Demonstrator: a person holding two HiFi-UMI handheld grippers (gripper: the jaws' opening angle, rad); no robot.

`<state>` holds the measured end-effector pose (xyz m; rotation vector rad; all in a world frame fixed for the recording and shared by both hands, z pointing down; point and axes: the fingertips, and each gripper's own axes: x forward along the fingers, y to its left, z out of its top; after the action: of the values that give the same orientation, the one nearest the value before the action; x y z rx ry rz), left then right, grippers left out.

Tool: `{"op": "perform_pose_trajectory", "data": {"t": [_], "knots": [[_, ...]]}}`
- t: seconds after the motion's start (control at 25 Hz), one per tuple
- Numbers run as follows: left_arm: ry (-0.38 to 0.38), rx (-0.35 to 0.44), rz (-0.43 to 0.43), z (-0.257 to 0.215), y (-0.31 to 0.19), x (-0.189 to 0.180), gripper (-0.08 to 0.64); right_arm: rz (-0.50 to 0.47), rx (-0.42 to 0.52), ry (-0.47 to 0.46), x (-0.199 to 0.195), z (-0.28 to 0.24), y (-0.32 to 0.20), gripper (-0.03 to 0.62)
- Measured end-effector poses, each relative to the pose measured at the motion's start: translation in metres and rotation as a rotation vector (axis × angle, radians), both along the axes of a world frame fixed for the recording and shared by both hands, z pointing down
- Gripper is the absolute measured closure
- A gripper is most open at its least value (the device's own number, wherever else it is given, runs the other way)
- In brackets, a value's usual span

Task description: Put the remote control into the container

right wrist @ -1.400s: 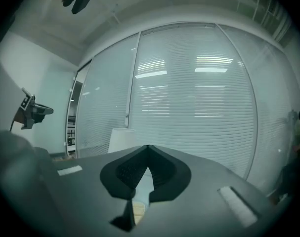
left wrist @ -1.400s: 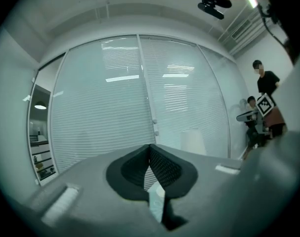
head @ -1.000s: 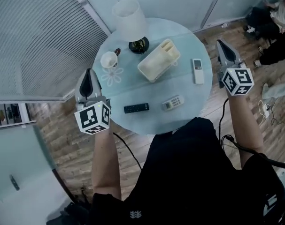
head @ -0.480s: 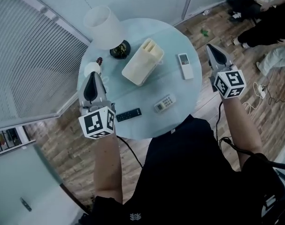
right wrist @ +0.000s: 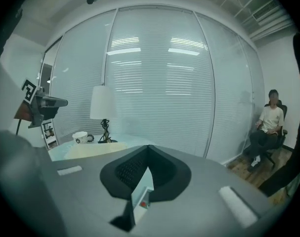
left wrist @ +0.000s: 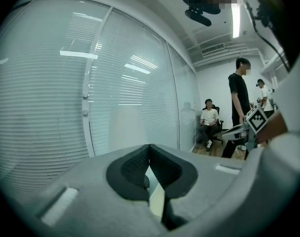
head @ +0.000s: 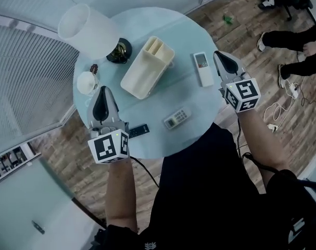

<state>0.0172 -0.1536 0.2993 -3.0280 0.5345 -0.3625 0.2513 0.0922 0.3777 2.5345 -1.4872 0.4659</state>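
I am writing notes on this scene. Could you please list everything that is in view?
table: one, pale blue, round, centre
lamp: one, white shade, far left of table
cup: one, white, left edge
container: one, cream, middle
white remote: one, right of container
grey remote: one, near side
black remote: one, near left, partly behind left tool
people: several, dark clothes, beyond table
left tool: one, grey, shut, empty
right tool: one, grey, shut, empty
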Motion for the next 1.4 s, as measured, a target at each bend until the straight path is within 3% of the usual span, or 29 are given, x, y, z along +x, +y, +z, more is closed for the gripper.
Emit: {"op": "perform_pose_trajectory", "data": {"t": [0.32, 0.52, 0.64, 0.84, 0.96, 1.4], "knots": [[-0.031, -0.049, 0.022, 0.032, 0.003, 0.043, 0.558, 0.035, -0.046, -0.083, 0.02, 0.061, -0.004, 0.591], [-0.041, -0.069, 0.012, 0.047, -0.004, 0.059, 0.558, 0.051, -0.101, -0.145, 0.026, 0.104, -0.008, 0.543], [-0.062, -0.069, 0.009, 0.059, -0.011, 0.057, 0.558, 0.053, -0.121, -0.184, 0.025, 0.126, -0.016, 0.46], [-0.087, -0.087, -0.078, 0.074, -0.044, 0.039, 0.558, 0.081, -0.175, -0.233, 0.027, 0.153, -0.026, 0.333], [-0.095, -0.079, -0.099, 0.075, -0.056, 0.036, 0.558, 0.105, -0.207, -0.267, 0.026, 0.166, -0.029, 0.293], [-0.098, -0.086, -0.147, 0.078, -0.077, 0.031, 0.558, 0.16, -0.417, -0.312, 0.029, 0.211, -0.035, 0.258]]}}
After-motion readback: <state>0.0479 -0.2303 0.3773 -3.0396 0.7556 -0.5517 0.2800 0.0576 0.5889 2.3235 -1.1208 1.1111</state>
